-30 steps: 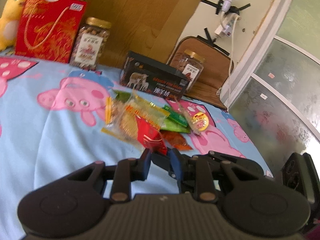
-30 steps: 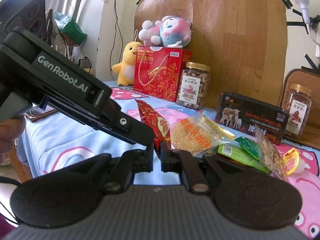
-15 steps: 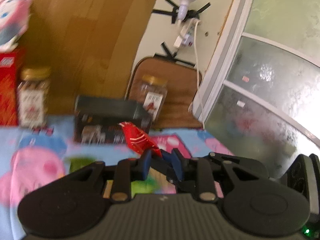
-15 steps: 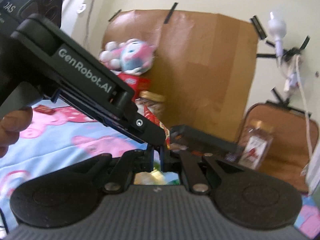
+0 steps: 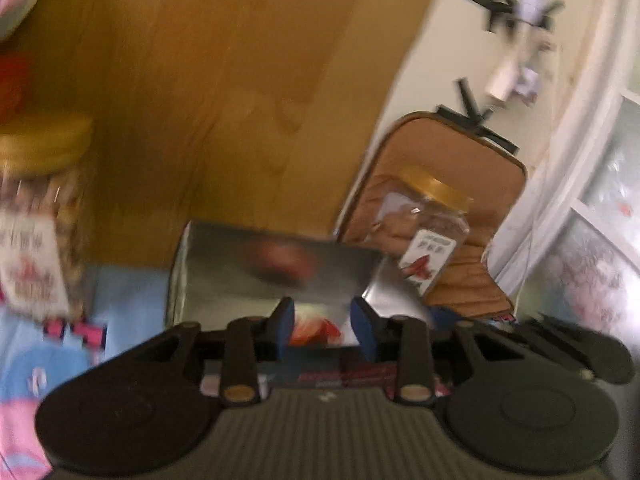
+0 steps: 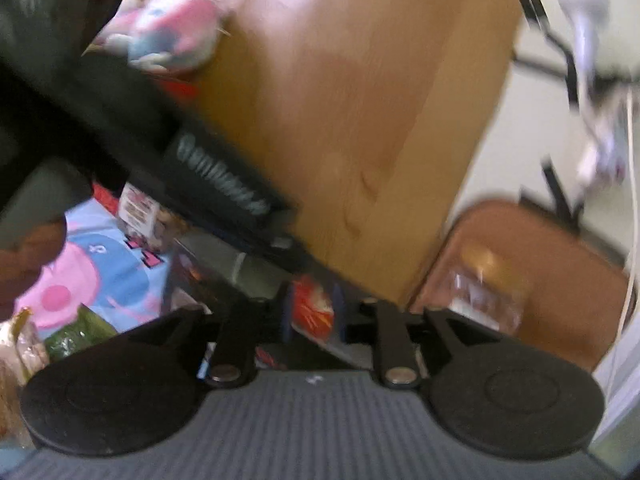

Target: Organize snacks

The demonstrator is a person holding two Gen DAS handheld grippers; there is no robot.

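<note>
Both views are blurred by motion. My left gripper hangs over the dark snack box, and its blue jaws are opening. A red snack packet shows in the gap between them, clear of both pads. My right gripper is opening its jaws too. The red packet sits between its fingers, and the pads no longer seem to press it. The left gripper's black body crosses the right wrist view just above.
A gold-lidded jar stands right of the box against a brown cushion, and another jar stands at the left. A wooden board rises behind. A hand, a green packet and a plush toy lie left.
Both grippers carried the red packet from the snack pile on the blue sheet up and back to the dark box. Their jaws, shut on it before, have parted.
</note>
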